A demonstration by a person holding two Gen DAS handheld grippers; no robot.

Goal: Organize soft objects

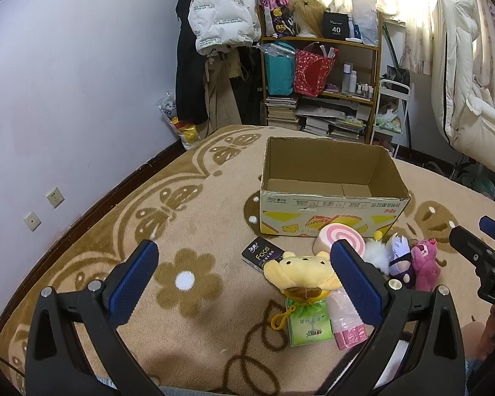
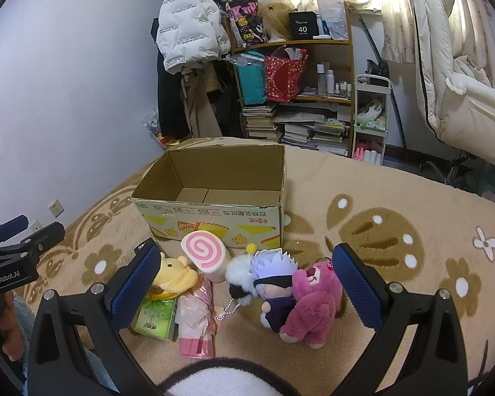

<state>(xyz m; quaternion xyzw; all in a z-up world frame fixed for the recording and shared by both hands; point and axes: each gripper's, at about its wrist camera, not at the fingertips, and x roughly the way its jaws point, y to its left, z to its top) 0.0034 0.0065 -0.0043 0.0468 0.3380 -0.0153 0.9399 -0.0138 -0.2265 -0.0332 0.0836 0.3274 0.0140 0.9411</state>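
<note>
While both grippers hover with their jaws wide apart and hold nothing, the left gripper (image 1: 244,280) in front of the yellow bear plush (image 1: 300,272) and the right gripper (image 2: 244,280) over the pink bear plush (image 2: 313,300), the task seems not yet begun, because the cardboard box (image 2: 214,213) is empty. All the soft things lie on the blanket (image 2: 396,231) just before the box's near wall: the pink packet (image 2: 196,323), whose long axis points roughly toward the box, the green tissue pack (image 2: 155,318) beside it, the swirl cushion (image 2: 206,254) almost touching the box, and the white-haired doll (image 2: 274,283) leaning against the pink bear. Everything is probably left to be carried inside.
</note>
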